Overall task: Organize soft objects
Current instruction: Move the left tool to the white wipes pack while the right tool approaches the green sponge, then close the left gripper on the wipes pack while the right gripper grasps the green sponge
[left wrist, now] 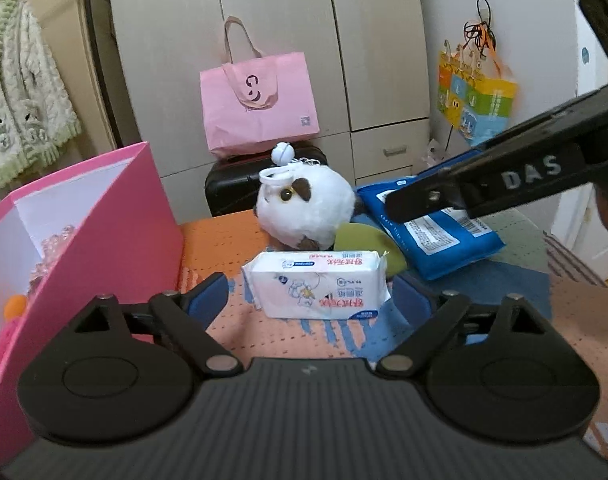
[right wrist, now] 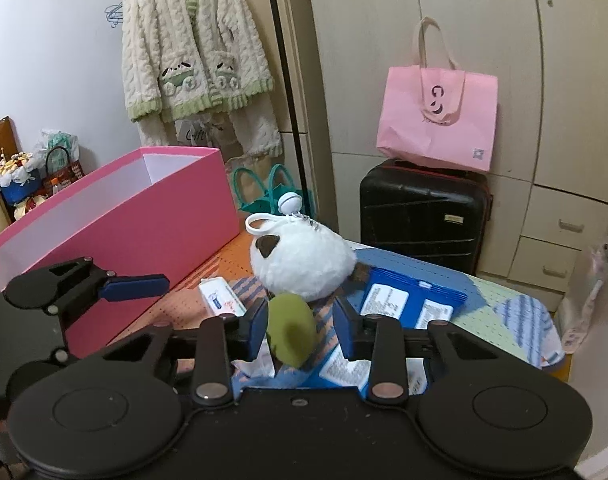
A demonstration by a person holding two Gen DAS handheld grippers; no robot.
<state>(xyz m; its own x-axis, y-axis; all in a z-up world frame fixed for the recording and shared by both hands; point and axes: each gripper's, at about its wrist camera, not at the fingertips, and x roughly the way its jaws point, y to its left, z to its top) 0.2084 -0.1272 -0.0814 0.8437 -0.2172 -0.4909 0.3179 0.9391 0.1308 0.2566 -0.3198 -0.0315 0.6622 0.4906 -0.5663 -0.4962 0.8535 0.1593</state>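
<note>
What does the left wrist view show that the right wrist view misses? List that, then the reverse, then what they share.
Left wrist only: the colourful bag hanging on the wall, things lying inside the pink box, and the eye of the plush toy. Right wrist only: the teal bag and a flower arrangement at far left. Both: the pink box, plush toy, white wipes pack, blue pack, green pad, pink tote, black suitcase and cardigan.

A home bedroom: a beige wardrobe (right wrist: 443,60), a fleece cardigan (right wrist: 192,48) on a hanger, a black suitcase (right wrist: 419,216).
</note>
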